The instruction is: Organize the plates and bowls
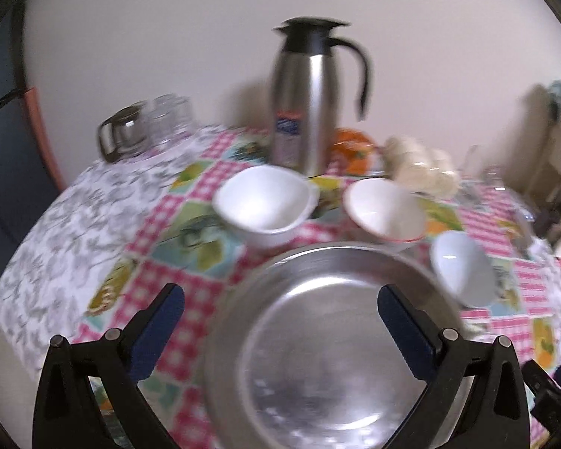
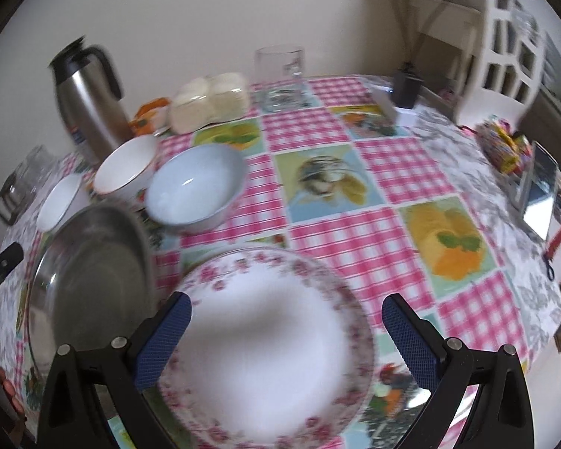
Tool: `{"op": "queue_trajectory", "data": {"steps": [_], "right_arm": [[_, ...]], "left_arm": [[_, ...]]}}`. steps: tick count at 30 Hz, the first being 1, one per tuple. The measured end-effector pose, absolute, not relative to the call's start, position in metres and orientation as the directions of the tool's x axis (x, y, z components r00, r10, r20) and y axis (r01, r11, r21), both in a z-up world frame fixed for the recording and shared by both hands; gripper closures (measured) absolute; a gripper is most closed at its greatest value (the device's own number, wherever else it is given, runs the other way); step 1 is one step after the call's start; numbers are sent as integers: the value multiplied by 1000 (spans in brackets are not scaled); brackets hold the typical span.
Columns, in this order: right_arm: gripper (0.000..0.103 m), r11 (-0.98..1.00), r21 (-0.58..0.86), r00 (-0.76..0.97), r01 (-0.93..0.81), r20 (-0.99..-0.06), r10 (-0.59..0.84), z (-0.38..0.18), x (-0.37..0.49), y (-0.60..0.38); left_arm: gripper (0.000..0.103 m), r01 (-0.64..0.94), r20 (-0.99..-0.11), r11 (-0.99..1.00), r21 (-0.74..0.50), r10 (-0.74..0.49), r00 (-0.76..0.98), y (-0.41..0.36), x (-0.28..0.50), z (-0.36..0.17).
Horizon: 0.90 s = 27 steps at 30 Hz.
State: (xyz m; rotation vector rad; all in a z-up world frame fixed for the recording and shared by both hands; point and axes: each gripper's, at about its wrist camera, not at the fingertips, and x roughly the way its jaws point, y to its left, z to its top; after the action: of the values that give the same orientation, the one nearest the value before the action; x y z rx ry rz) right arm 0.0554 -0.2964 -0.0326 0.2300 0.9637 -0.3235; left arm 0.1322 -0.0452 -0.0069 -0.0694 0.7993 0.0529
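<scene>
Both tools [image 1: 280, 307] [image 2: 286, 316] gape wide above plates, gripping nothing

The left hand-held gripper [image 1: 280, 308] tilts downward, its 2 black fingers spread as wide as they go, the blue pads [image 1: 157, 333] facing each other with nothing pressed between them. The right hand-held gripper [image 2: 286, 310] also angles downward, its 2 fingers standing wide apart, blue pads [image 2: 411, 340] bare and gripping nothing. In the right wrist view, a dark part of the left tool shows at the left edge. Both views are blurred.
</scene>
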Motion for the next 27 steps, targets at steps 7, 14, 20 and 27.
{"op": "queue_trajectory", "data": {"steps": [7,14,20,27], "right_arm": [[0,886,90,533,456,-825,-190,-27,36,-341],[0,857,123,531,501,-826,-192,-29,17,-375],[0,834,148,538,532,-819,-198,-30,4,-400],[0,810,180,530,559,-828,-182,-38,-7,-422]], "left_arm": [[0,102,-640,991,-93,-137,756,-92,113,18],[0,233,-651,969,-78,-226,725,-147,95,20],[0,329,-698,938,-109,-307,647,-186,83,10],[0,365,-759,923,-124,-325,564,-215,70,-5]]}}
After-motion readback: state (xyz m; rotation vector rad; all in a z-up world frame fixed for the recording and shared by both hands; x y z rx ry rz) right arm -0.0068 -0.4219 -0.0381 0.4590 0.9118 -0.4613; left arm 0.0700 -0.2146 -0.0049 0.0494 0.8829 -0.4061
